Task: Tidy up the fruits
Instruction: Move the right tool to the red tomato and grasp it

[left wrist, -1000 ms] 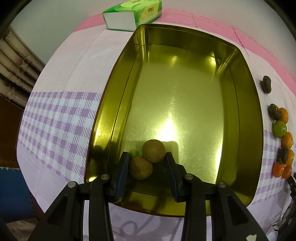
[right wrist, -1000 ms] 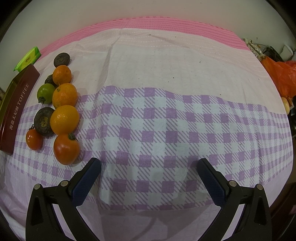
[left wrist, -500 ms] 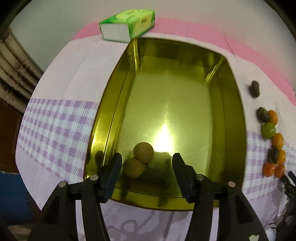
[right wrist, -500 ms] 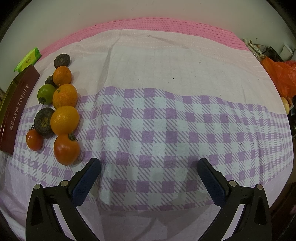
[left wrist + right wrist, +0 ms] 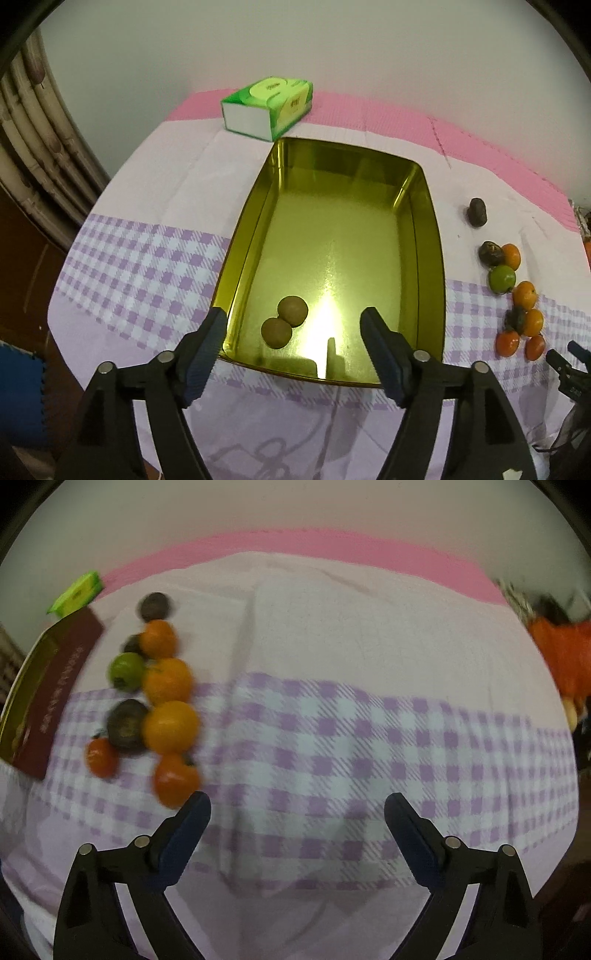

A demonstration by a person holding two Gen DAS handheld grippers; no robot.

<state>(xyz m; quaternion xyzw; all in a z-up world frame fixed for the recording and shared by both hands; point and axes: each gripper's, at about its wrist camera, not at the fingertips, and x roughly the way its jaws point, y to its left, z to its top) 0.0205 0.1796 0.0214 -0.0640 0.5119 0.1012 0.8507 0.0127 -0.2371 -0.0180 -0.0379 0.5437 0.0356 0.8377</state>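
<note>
With two brown fruits (image 5: 283, 321) lying touching in the gold tin's (image 5: 432, 258) near-left corner, the left gripper (image 5: 293, 345) was opening empty above them, while the right gripper (image 5: 297, 830), closing on nothing, apparently needed the blurred orange fruit (image 5: 175, 780) just left on the checked cloth (image 5: 351, 738).

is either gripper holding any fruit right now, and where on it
Nothing is held. The left gripper is opening above the two brown fruits; the right gripper is closing on bare cloth.
</note>
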